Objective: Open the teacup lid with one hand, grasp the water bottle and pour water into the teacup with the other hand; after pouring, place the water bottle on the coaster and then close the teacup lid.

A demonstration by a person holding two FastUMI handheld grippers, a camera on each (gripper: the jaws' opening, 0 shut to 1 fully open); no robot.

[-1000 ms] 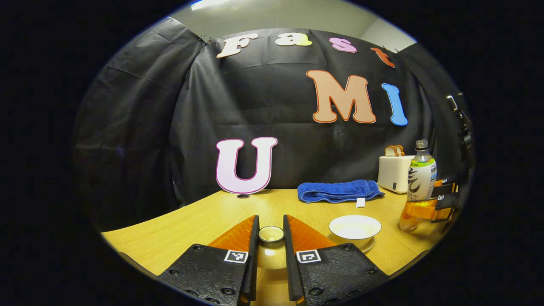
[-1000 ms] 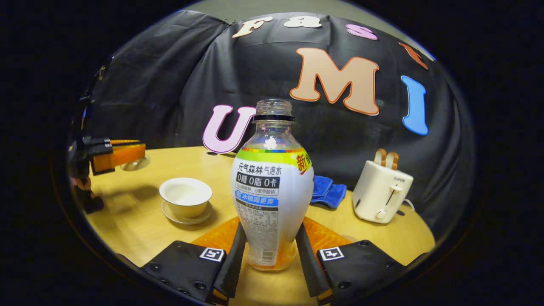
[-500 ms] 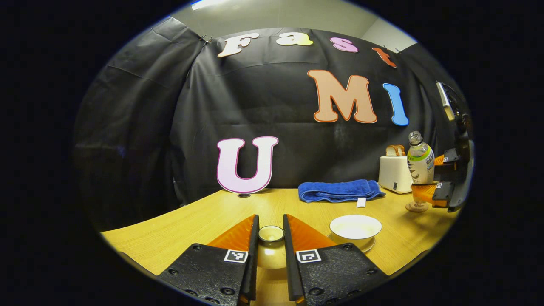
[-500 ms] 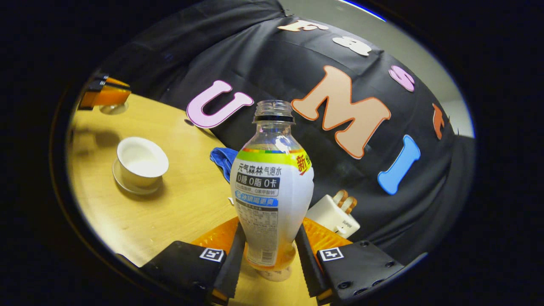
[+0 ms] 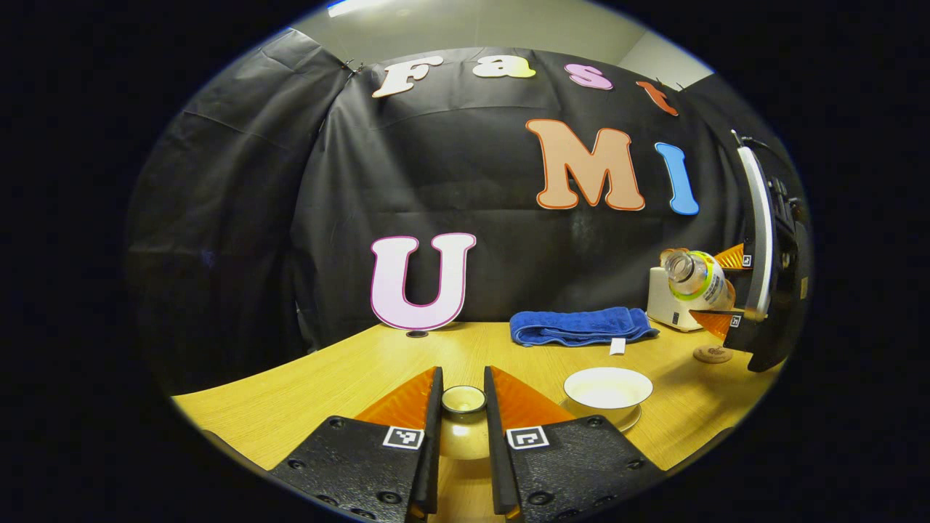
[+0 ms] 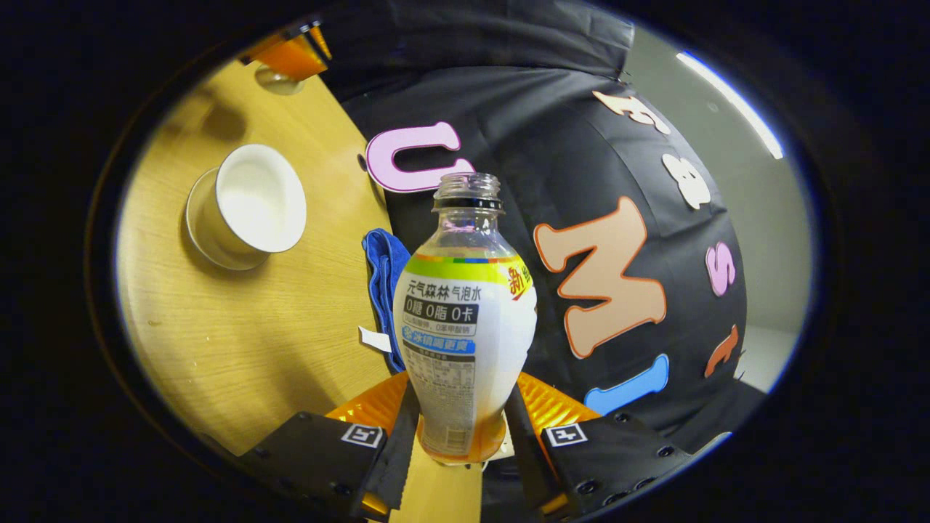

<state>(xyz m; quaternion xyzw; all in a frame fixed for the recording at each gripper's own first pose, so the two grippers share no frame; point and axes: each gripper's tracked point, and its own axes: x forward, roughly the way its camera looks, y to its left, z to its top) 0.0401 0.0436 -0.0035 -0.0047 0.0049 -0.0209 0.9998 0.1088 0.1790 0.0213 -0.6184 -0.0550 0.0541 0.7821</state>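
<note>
1. Your left gripper (image 5: 463, 436) has its two black-and-orange fingers clamped on the knob of the small cream ceramic teacup lid (image 5: 463, 401), one finger on each side, holding it above the light wooden table (image 5: 305, 385)
2. Your right gripper (image 6: 461, 436) has both fingers pressed against the lower body of the clear plastic water bottle with the white, green and yellow label (image 6: 465, 319); the bottle has no cap on its neck
3. In the left gripper view, that bottle (image 5: 694, 276) is tipped well over, its open mouth facing the camera, high above the table and to the right of the cup
4. The white round teacup (image 5: 607, 388) stands uncovered on its saucer (image 5: 631, 420), just right of your left gripper's fingers; in the right gripper view the cup (image 6: 258, 200) lies well apart from the bottle's mouth
5. The small round wooden coaster (image 5: 713, 354) sits bare on the table under the tilted bottle
6. A folded blue towel (image 5: 577, 327) lies near the back edge of the table, and a white toaster (image 5: 667, 309) stands just behind the bottle
</note>
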